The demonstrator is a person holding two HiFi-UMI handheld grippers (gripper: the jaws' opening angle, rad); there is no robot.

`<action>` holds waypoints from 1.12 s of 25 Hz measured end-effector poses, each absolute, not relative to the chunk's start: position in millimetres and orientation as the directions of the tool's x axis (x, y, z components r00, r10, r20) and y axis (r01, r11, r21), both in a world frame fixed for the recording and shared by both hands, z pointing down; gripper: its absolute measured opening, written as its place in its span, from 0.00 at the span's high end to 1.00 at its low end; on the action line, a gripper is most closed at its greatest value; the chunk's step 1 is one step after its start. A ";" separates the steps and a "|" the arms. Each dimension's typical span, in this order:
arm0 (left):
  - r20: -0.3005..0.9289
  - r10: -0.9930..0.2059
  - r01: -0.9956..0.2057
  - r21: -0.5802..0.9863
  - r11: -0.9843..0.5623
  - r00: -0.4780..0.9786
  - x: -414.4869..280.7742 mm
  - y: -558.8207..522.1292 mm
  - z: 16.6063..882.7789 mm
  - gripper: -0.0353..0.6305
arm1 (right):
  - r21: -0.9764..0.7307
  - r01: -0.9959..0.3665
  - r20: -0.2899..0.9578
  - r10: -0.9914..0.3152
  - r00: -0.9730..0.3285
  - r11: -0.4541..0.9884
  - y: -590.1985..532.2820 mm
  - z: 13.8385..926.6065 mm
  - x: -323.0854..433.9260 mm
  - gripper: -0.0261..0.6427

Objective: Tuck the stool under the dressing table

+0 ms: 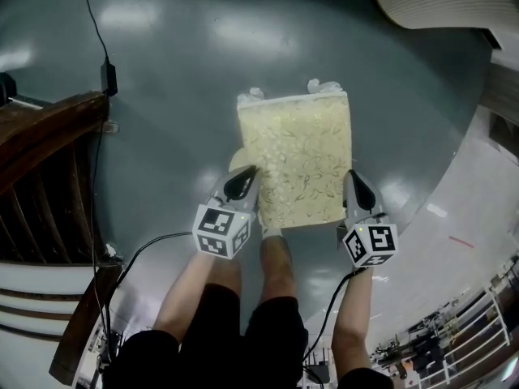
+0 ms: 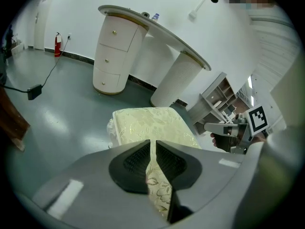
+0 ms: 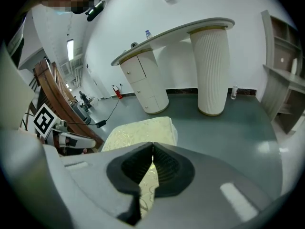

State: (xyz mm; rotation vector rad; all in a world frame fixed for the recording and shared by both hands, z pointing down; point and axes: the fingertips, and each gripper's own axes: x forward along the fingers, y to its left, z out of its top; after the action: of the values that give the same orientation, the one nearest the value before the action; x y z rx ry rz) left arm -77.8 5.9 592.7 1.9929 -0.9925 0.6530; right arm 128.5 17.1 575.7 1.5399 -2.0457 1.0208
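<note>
Open grey floor (image 1: 178, 71) runs to the dressing table (image 2: 157, 32). The stool (image 1: 296, 156) stands well short of it, by the person's feet. Left gripper (image 1: 243, 178) and right gripper (image 1: 357, 181) flank its near corners, jaws together, gripping nothing. Push evenly, aim between drawer pedestal (image 2: 114, 56) and fluted column (image 2: 176, 80); mind cable (image 1: 96, 23) at left.

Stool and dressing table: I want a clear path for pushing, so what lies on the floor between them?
Only bare floor separates stool from dressing table, in both gripper views; the black cable lies off to one side.
</note>
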 end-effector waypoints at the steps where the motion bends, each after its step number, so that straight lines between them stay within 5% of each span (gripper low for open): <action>1: 0.721 -0.411 -0.825 0.430 -0.366 0.558 -77.2 5.5 596.1 0.86 | -0.322 -0.938 0.679 -0.659 -0.325 0.131 15.7 579.2 130.4 0.96; 7: 0.711 -0.419 -0.825 0.477 -0.303 0.565 -79.1 0.6 607.3 0.67 | -0.355 -0.926 0.699 -0.621 -0.355 0.130 14.3 600.5 138.4 0.86; 15: 0.699 -0.415 -0.810 0.539 -0.229 0.582 -81.4 1.0 631.5 0.33 | -0.525 -0.840 0.635 -0.593 -0.495 0.139 7.2 619.6 136.3 0.52; 28: 0.664 -0.434 -0.785 0.583 -0.210 0.610 -65.4 -7.0 659.2 0.21 | -0.622 -0.772 0.602 -0.552 -0.577 0.128 2.9 654.2 134.8 0.47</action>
State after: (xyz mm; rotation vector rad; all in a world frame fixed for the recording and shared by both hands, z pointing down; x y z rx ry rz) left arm -65.4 -7.0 659.2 1.8432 -0.9812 0.4433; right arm 134.8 2.9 654.2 1.3080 -2.1781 1.4288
